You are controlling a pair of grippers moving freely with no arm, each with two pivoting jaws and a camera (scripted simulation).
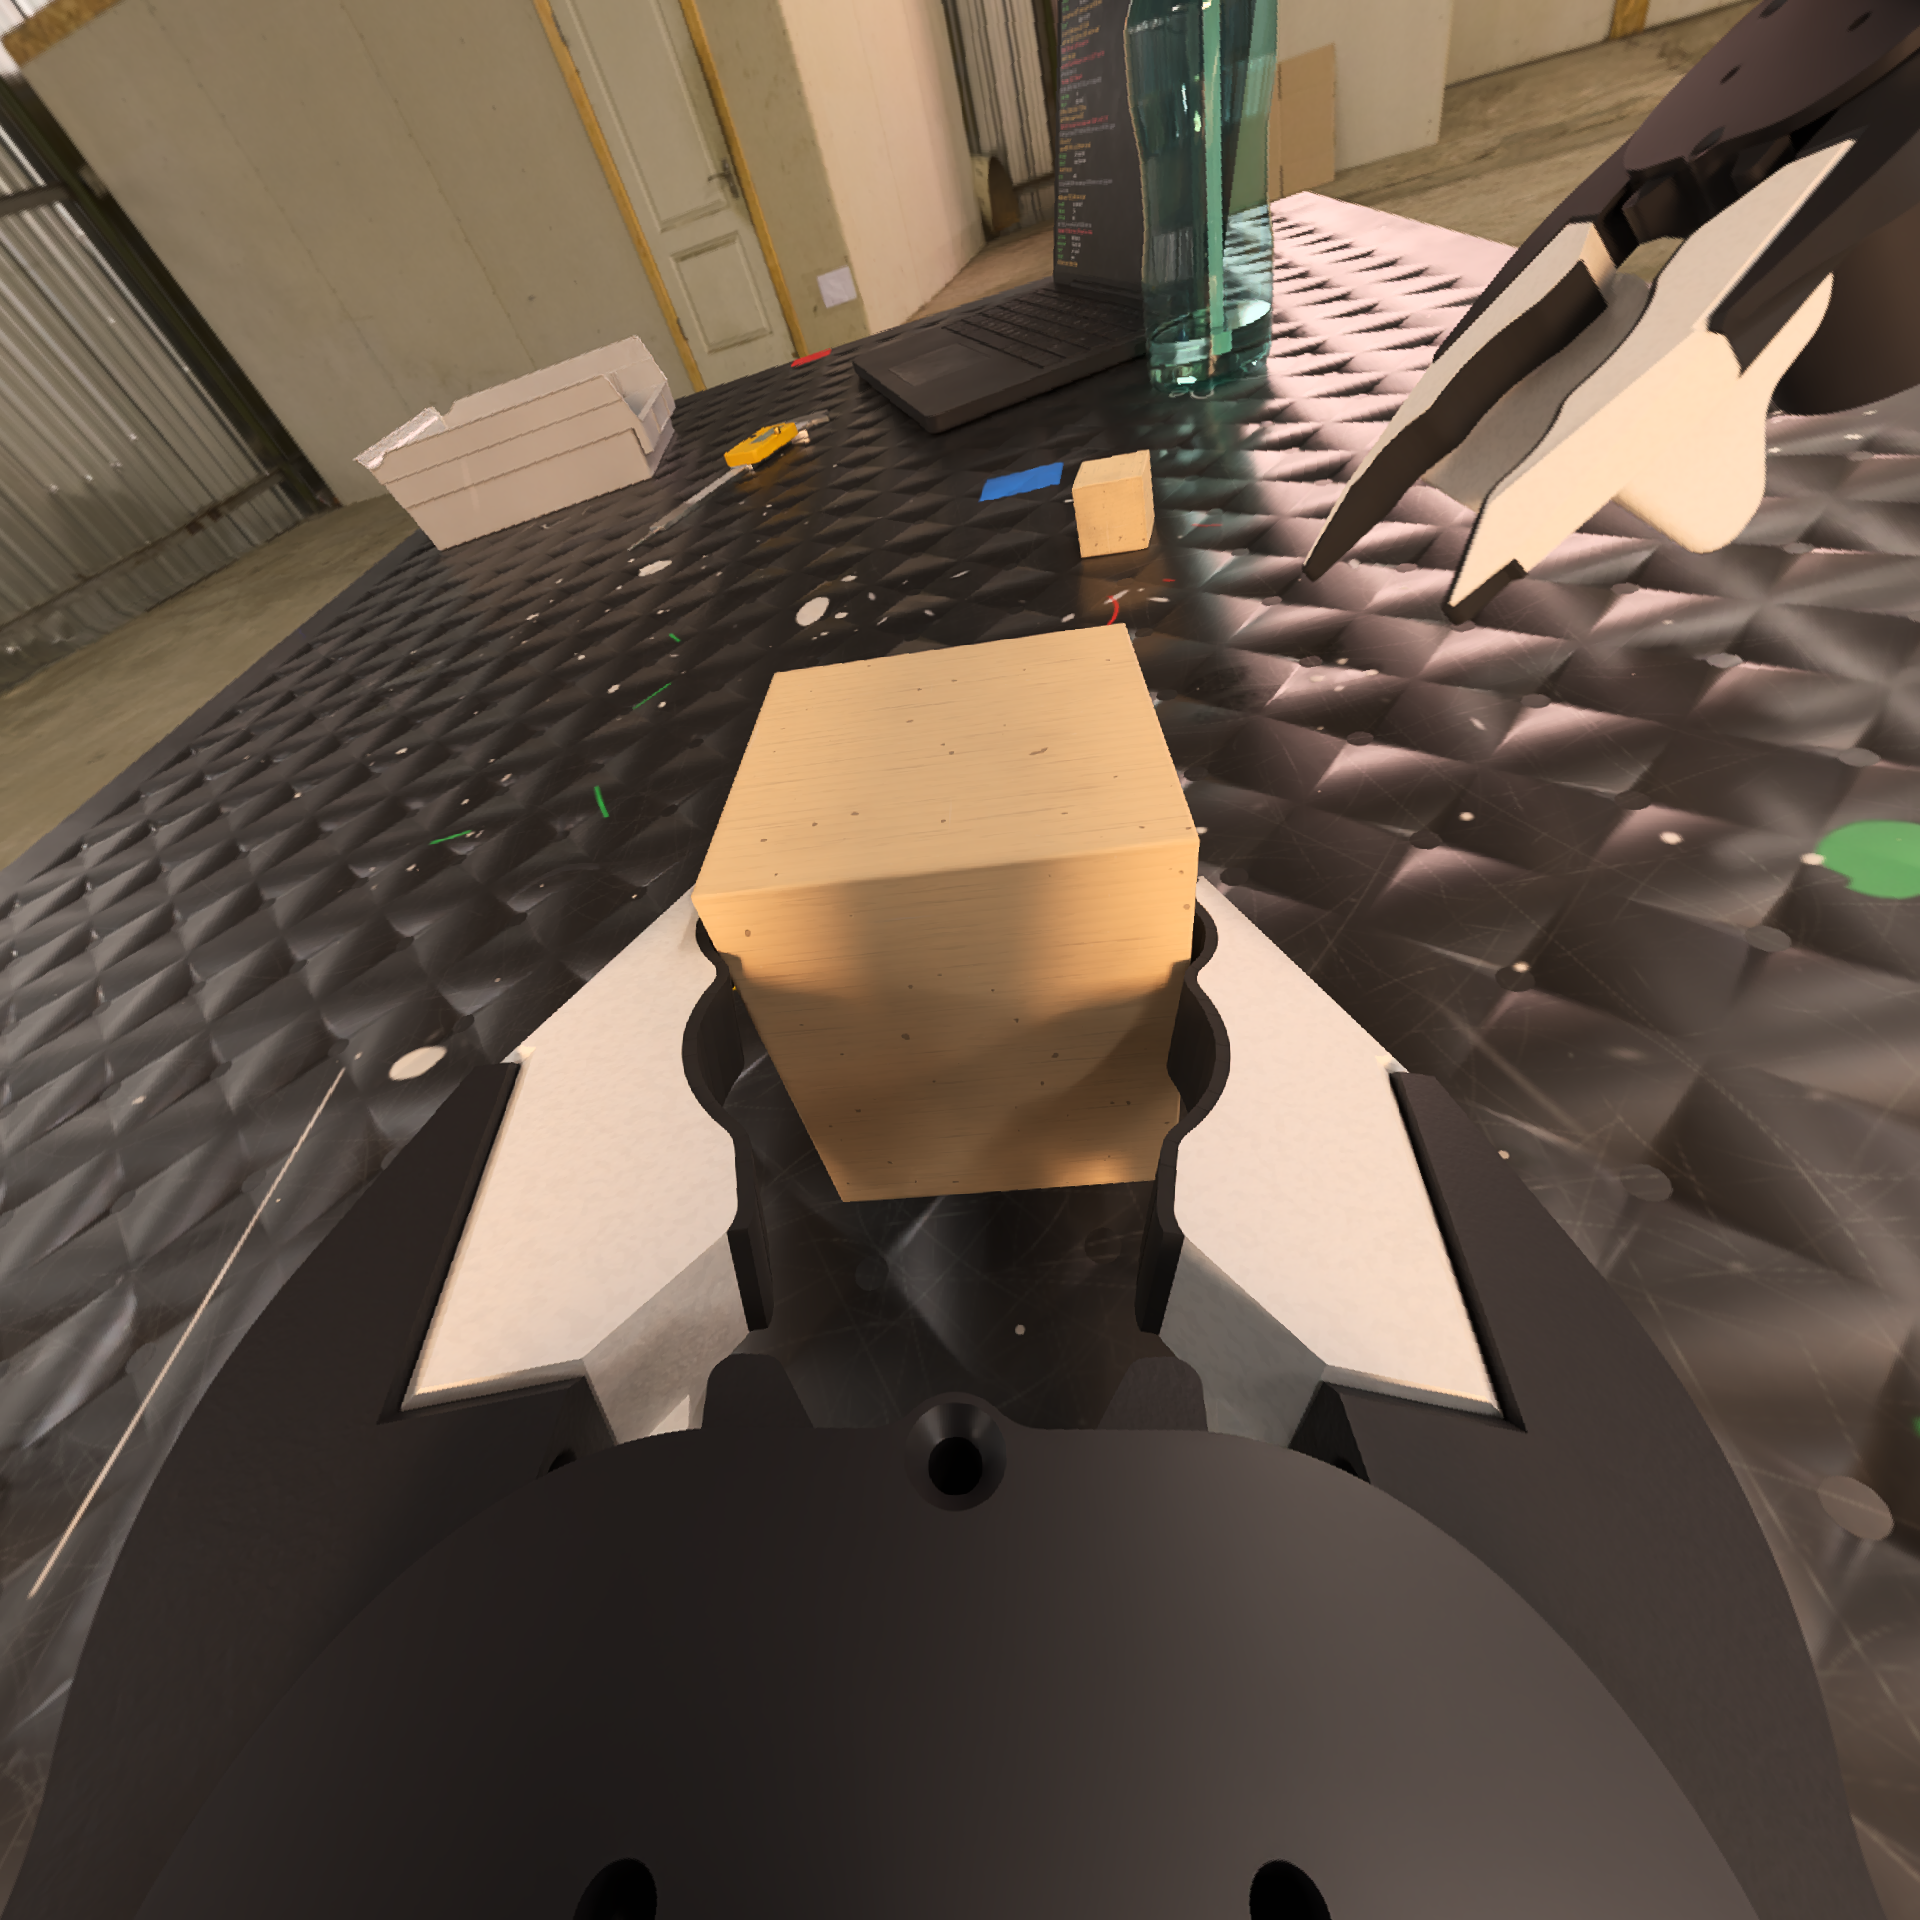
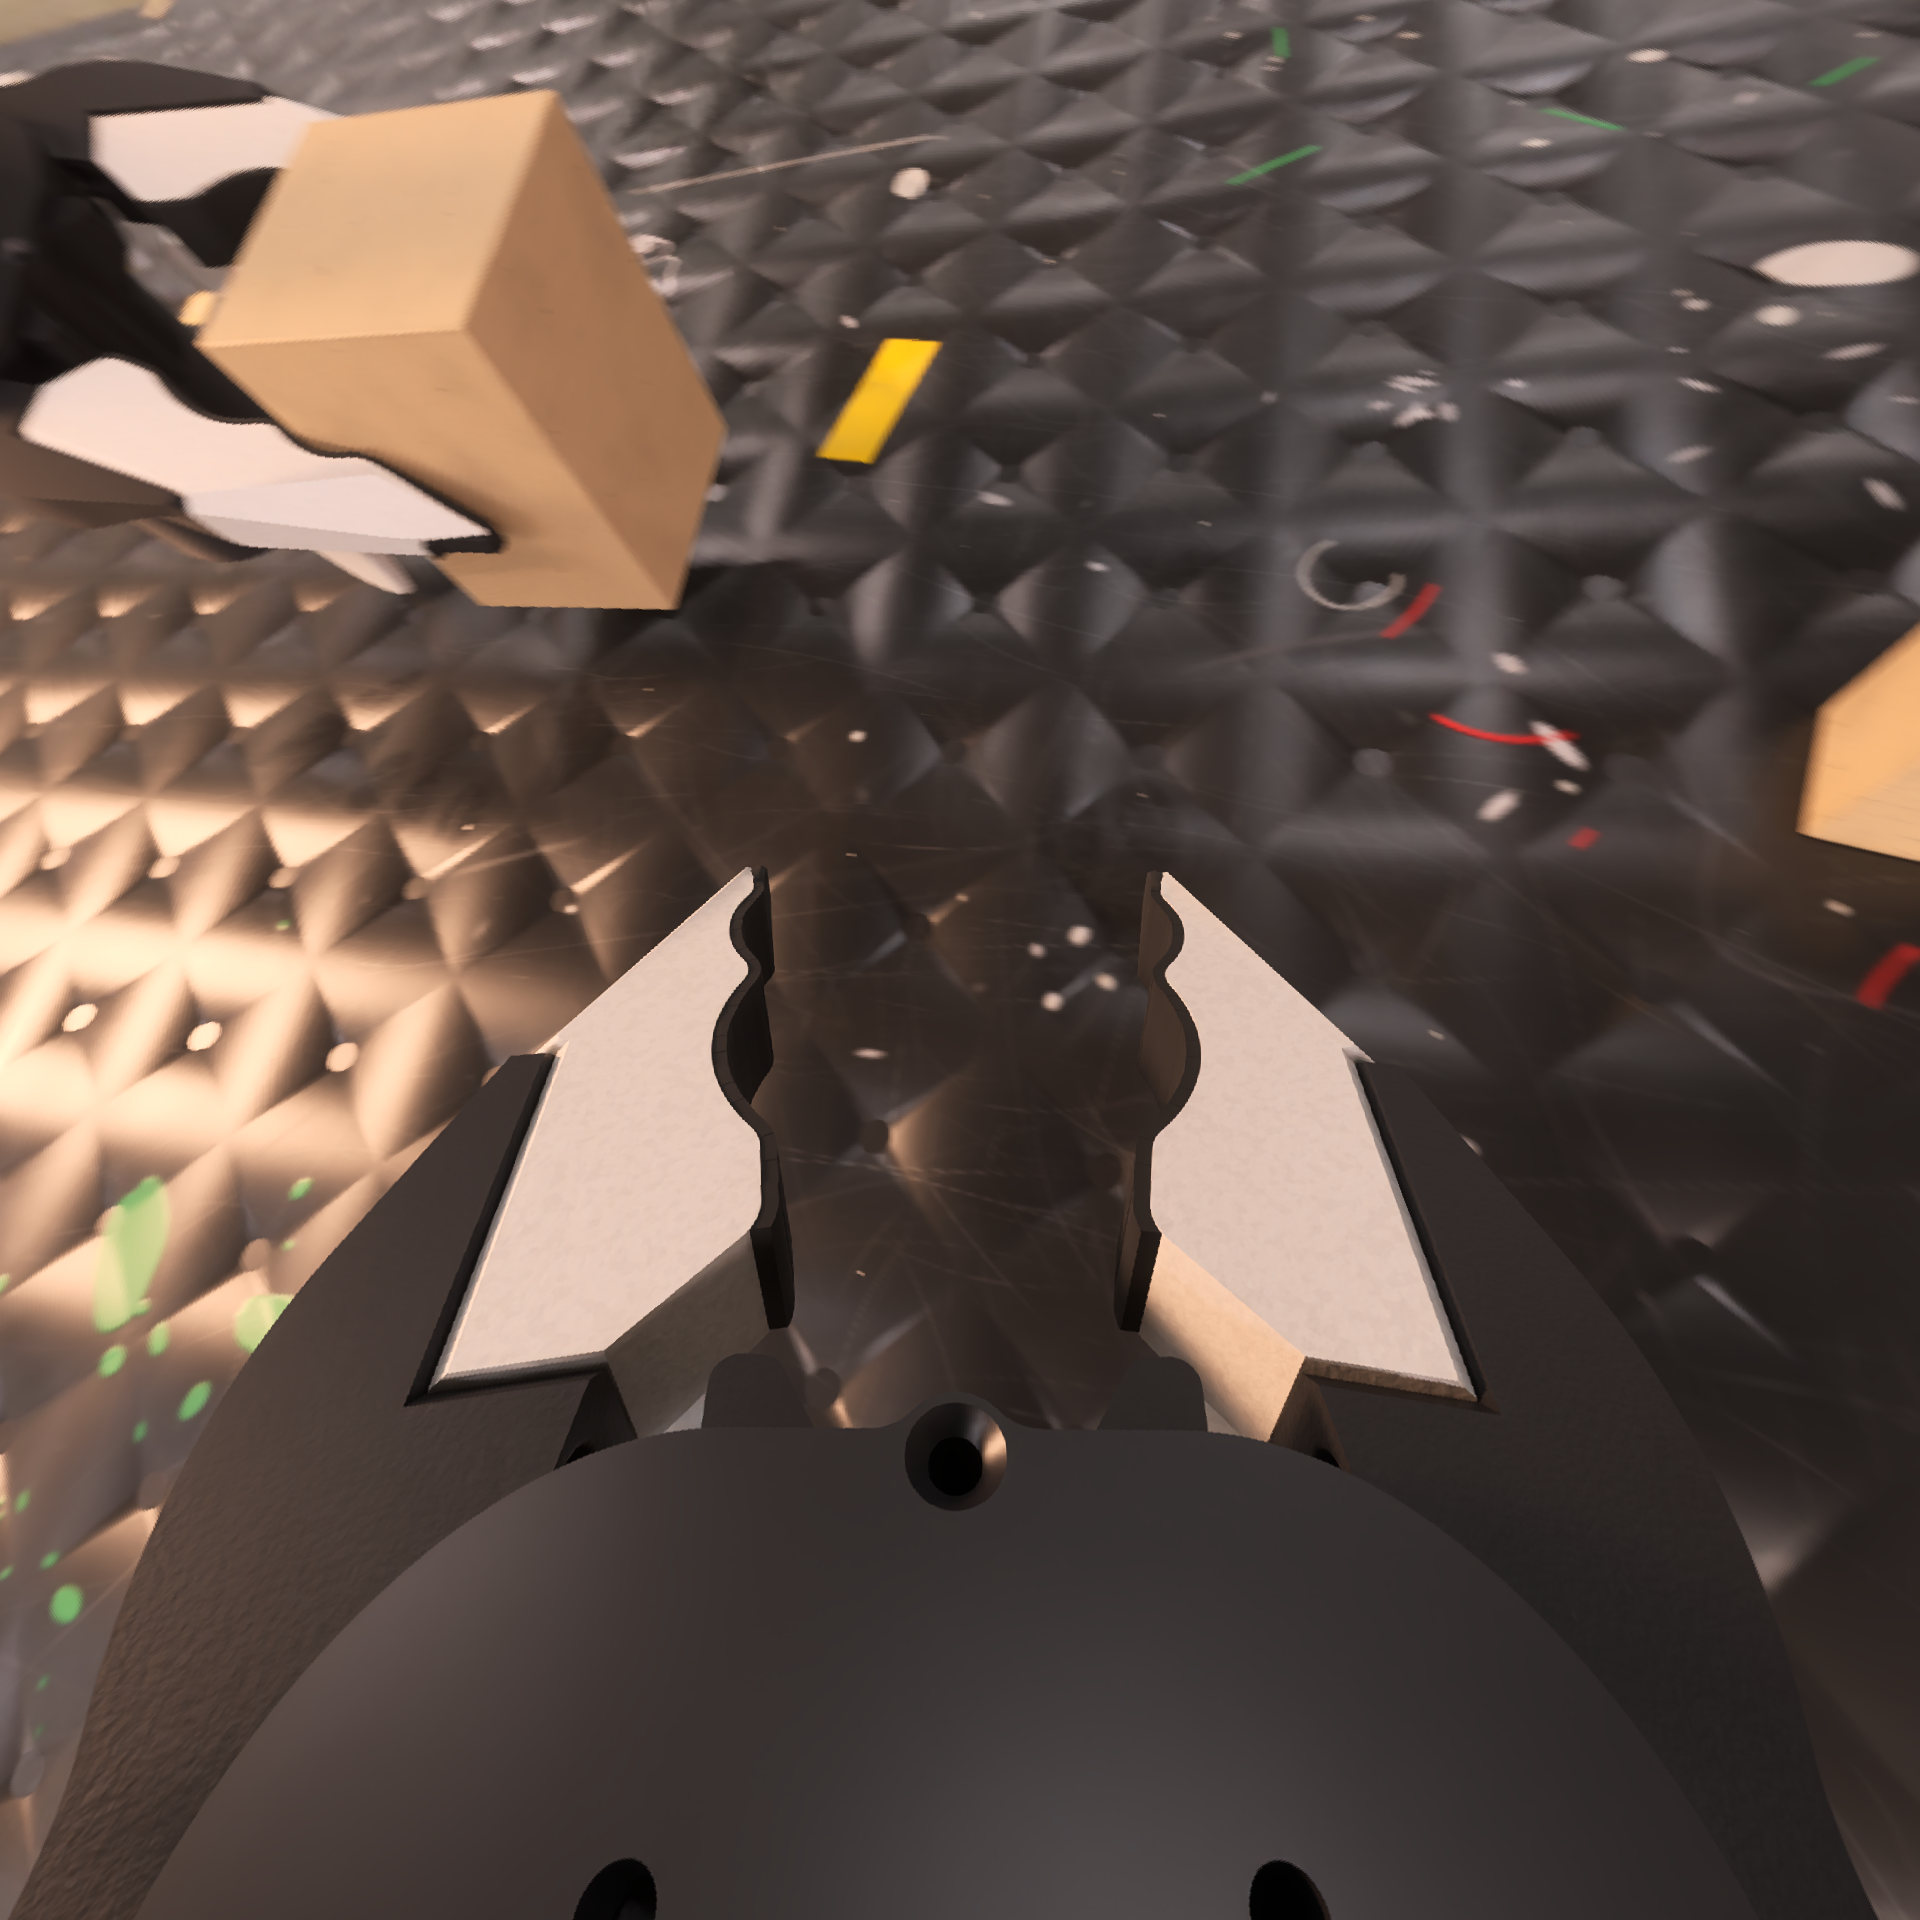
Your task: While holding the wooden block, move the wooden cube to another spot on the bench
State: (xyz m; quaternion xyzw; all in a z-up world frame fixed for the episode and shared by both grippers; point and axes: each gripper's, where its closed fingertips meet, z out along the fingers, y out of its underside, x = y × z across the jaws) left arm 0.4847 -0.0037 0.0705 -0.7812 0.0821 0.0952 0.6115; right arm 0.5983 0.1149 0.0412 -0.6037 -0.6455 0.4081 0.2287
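Observation:
My left gripper is shut on a large wooden block and holds it off the dark studded bench. The block also shows in the right wrist view, at upper left. A smaller wooden cube stands on the bench farther off, beyond the block. In the right wrist view only its corner shows, at the right edge. My right gripper is open and empty, tilted down over bare bench. In the left wrist view it hangs to the right of the cube, apart from it.
A black laptop and a clear green bottle stand behind the cube. A white tray sits at the far left, with a yellow tool near it. A blue patch lies beside the cube. A yellow strip lies on the bench.

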